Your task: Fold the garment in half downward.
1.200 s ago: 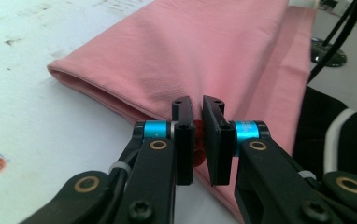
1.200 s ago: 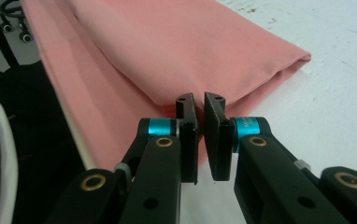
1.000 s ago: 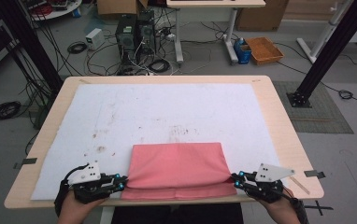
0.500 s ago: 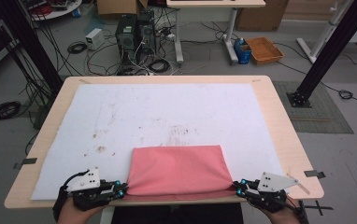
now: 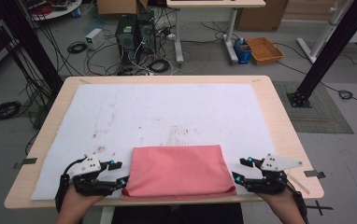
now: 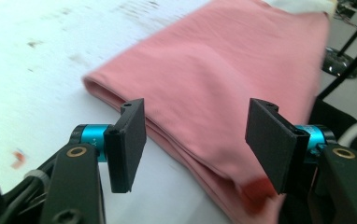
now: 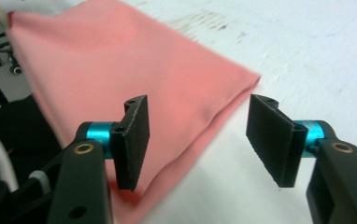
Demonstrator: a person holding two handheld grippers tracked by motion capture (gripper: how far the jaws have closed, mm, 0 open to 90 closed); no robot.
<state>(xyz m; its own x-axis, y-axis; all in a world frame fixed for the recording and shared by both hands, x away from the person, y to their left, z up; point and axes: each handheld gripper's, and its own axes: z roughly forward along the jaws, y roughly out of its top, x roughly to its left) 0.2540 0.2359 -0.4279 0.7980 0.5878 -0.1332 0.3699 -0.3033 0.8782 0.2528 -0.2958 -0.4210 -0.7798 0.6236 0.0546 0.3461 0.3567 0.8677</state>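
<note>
Folded pink cloth point(image 5: 179, 171) (flat) — long axis left-right

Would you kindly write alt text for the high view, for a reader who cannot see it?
A folded pink cloth lies at the near edge of a white-covered table, with the left gripper and right gripper open at its two sides, their jaws just opened off it. Cables and computer boxes sit on the floor beyond.

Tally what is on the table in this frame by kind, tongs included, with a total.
Pink folded cloth: 1
White table cover: 1
Hand-held tongs: 2, the left tongs and the right tongs, each with jaws open at an end of the cloth, having just been opening, nothing pinched
Total: 4
</note>
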